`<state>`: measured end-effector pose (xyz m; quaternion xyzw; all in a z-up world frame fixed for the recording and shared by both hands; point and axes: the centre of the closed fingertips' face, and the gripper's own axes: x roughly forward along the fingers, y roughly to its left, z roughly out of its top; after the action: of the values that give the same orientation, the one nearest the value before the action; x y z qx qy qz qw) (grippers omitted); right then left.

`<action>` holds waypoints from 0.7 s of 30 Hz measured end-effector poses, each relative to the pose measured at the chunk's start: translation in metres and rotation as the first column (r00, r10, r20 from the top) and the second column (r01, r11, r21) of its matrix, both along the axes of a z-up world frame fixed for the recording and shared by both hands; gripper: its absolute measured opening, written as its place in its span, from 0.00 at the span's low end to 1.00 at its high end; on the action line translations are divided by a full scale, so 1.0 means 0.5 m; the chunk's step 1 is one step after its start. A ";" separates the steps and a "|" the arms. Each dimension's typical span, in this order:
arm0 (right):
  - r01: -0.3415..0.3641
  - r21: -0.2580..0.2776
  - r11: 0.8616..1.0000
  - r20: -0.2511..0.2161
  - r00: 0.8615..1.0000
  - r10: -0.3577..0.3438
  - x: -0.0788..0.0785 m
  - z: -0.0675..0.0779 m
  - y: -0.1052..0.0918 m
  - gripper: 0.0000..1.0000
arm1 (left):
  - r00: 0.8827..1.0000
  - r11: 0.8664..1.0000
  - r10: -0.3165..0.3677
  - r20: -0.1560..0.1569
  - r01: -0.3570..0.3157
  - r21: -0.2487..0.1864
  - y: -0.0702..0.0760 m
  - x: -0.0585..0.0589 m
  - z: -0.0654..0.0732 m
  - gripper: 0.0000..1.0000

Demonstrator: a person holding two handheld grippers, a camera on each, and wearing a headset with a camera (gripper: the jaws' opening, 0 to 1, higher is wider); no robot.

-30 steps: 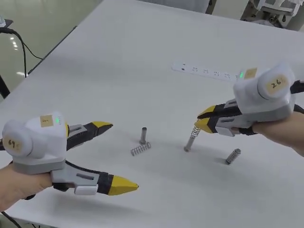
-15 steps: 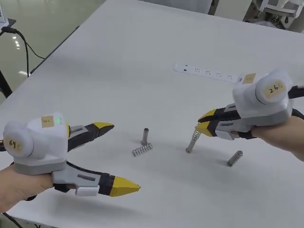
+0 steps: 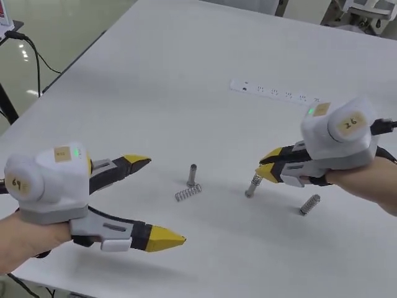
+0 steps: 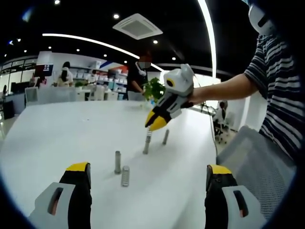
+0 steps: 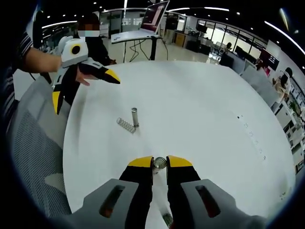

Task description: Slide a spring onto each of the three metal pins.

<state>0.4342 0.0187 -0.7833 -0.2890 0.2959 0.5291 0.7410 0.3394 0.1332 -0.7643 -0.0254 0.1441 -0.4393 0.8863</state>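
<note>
Three metal pins stand on the white table (image 3: 155, 93). The left pin (image 3: 192, 175) is bare, and a loose spring (image 3: 188, 193) lies at its foot. On the middle pin (image 3: 252, 185) my right gripper (image 3: 266, 164) is shut on a spring (image 5: 160, 162) that sits over the pin's top. The right pin (image 3: 309, 204) leans and wears a spring. My left gripper (image 3: 158, 200) hovers wide open near the table's front edge, left of the pins and holding nothing. In the left gripper view, the bare pin (image 4: 117, 162) and loose spring (image 4: 126, 175) lie ahead between the jaws.
A white power strip (image 3: 276, 93) lies on the table beyond the pins. The table's left edge (image 3: 68, 68) drops to the floor, where a black cable (image 3: 37, 59) runs. A person stands behind the table in the left gripper view.
My right gripper has come down along the middle pin, and the spring has gone lower on it. The left gripper has stayed open in about the same place.
</note>
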 end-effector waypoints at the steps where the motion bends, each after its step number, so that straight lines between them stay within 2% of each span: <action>1: 0.000 -0.001 1.000 0.000 1.000 0.000 0.000 -0.002 0.000 0.07 | 1.000 1.000 0.002 0.001 -0.002 0.000 0.001 0.001 0.000 0.98; 12: 0.010 -0.019 1.000 -0.013 1.000 -0.011 0.004 -0.043 -0.003 0.07 | 1.000 1.000 0.003 -0.004 -0.003 0.001 0.000 -0.003 -0.003 0.98; 21: 0.020 -0.031 0.999 -0.025 0.999 -0.021 0.005 -0.062 0.001 0.08 | 1.000 1.000 0.006 -0.011 -0.006 0.003 0.003 -0.005 -0.007 0.98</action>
<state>0.4367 0.0193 -0.8143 -0.2905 0.3164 0.5206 0.7379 0.3371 0.1348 -0.7678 -0.0271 0.1495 -0.4362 0.8869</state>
